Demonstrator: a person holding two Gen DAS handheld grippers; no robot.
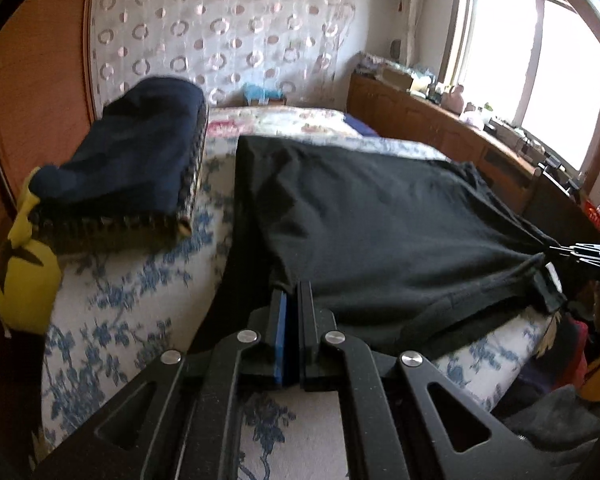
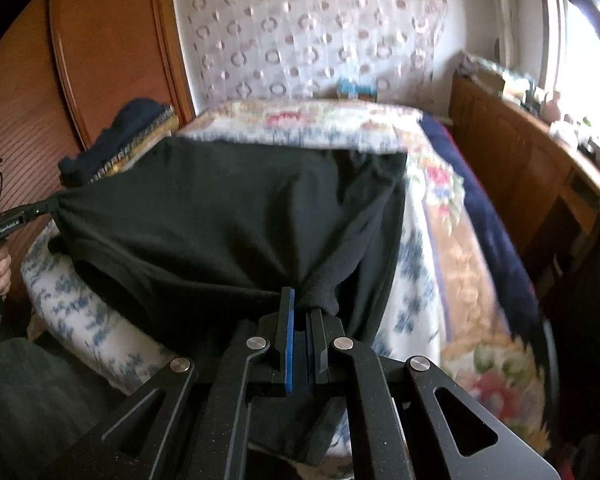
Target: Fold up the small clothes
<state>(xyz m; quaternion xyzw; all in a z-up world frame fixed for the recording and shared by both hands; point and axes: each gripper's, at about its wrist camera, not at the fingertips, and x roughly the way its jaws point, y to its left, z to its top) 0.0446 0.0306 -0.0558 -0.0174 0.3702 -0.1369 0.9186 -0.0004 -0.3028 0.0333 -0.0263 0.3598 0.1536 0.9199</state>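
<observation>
My left gripper (image 1: 293, 292) clenches a near corner of the black garment (image 1: 380, 232); my right gripper (image 2: 300, 300) clenches the other, cloth stretched taut between, ahead over the bed (image 1: 132, 292).

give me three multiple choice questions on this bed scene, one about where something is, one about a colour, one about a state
1. Where does the folded navy stack lie relative to the black garment in the left wrist view?
A. to its left, by the wooden wardrobe
B. on top of it
C. to its right, under the window

2. What colour are the flowers on the white cover under the black garment?
A. red
B. blue
C. green

3. What state is the left gripper in?
A. wide open above the bed
B. shut on a yellow bag
C. shut on the edge of the black garment

Answers:
1 A, the stack sits left of the garment next to the wood panel.
2 B, the print near the garment is blue.
3 C, black fabric runs into the closed jaws; the right gripper pinches another corner the same way.
</observation>
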